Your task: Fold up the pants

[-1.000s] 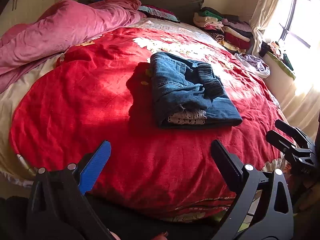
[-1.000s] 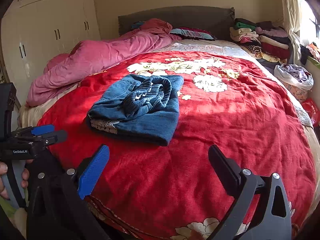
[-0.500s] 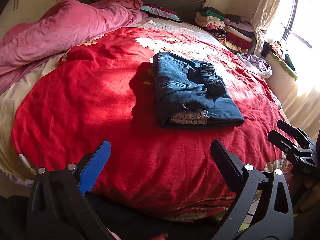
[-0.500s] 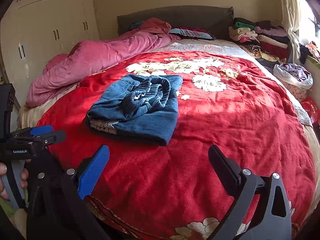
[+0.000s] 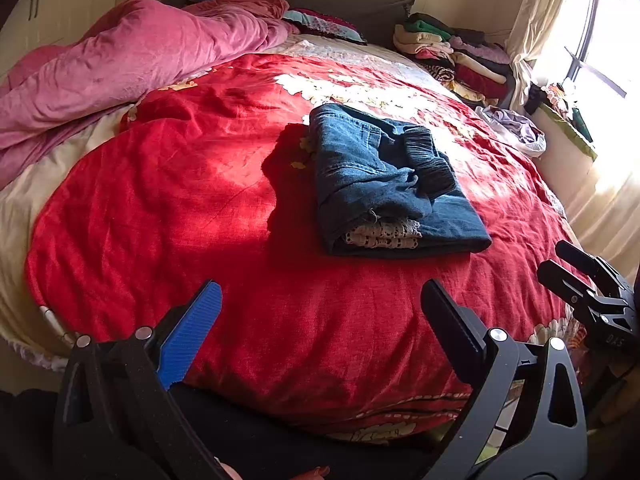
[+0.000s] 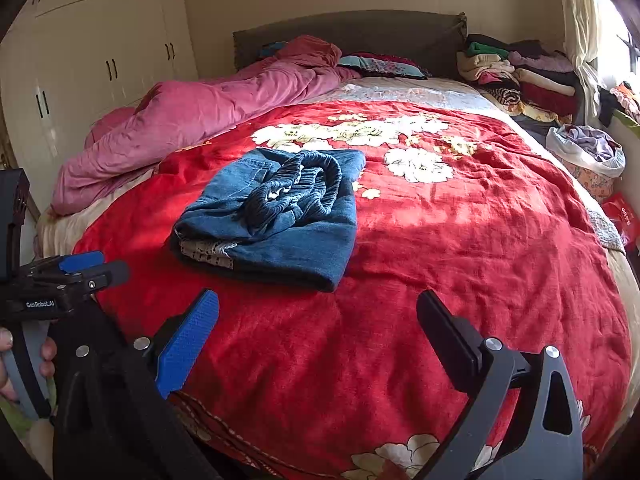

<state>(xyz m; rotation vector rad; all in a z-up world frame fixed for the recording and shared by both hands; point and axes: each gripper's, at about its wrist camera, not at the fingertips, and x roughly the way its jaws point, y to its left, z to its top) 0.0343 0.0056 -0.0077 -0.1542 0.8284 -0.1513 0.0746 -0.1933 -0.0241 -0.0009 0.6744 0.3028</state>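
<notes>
Both claws (image 5: 320,300) (image 6: 318,308) gape empty; only right view shows pants' (image 6: 276,216) waistband opening

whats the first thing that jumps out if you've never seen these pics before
The bright red floral blanket covering the bed grabs the eye first, with the folded blue pants lying on its middle. Behind them, a rumpled pink duvet is heaped along the far left side. Near the bed's foot, the left gripper and right gripper are both open and empty.

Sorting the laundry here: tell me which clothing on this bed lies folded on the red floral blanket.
The blue denim pants, lying alone mid-blanket. The stacked clothes sit by the headboard corner; the bagged clothes are off the blanket's edge.
</notes>
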